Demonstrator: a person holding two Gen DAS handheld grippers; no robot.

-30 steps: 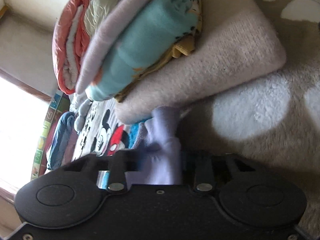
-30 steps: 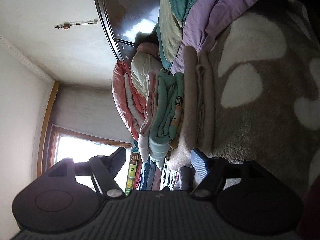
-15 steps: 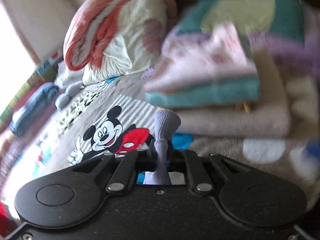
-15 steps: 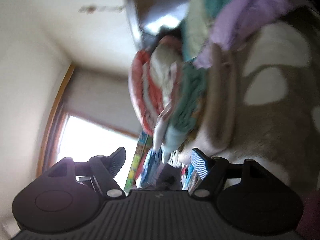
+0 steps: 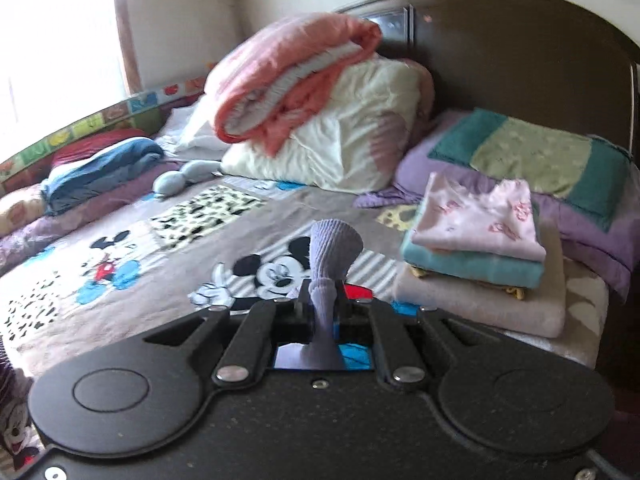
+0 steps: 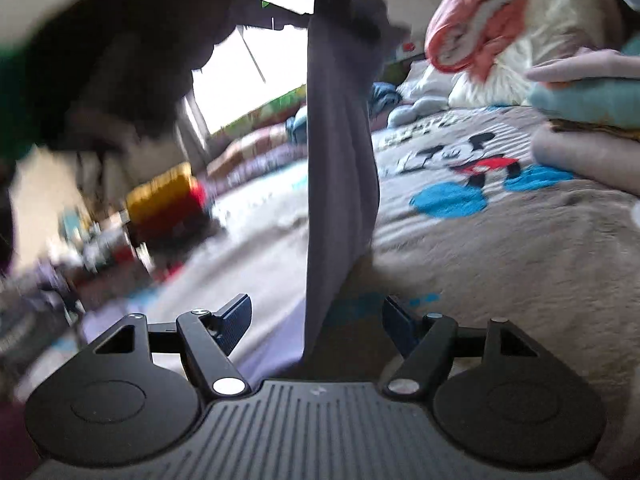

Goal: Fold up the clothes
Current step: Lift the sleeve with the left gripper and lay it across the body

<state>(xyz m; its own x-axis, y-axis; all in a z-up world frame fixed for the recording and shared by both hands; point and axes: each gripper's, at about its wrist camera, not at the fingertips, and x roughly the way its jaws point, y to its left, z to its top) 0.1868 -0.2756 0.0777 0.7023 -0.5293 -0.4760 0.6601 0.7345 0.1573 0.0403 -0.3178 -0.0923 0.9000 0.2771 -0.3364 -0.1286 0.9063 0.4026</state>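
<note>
Left gripper (image 5: 323,312) pinches lilac garment (image 5: 332,256), hanging before right gripper (image 6: 316,322).

Left wrist view: set low over the bed, facing along the left gripper (image 5: 324,312) toward the dark headboard (image 5: 520,52) across the upper right of frame, folded stack (image 5: 480,264) at right, fairly near. Right wrist view: lower and closer to the blanket (image 6: 500,248), facing along the right gripper (image 6: 316,320) toward the bright window (image 6: 248,76) at upper centre, badly blurred at left. Shared by both: the mouse print (image 5: 276,272) (image 6: 468,156), the orange quilt (image 5: 288,76) (image 6: 480,12), the folded stack (image 6: 592,120) and the hanging lavender garment (image 5: 328,264) (image 6: 340,160).
</note>
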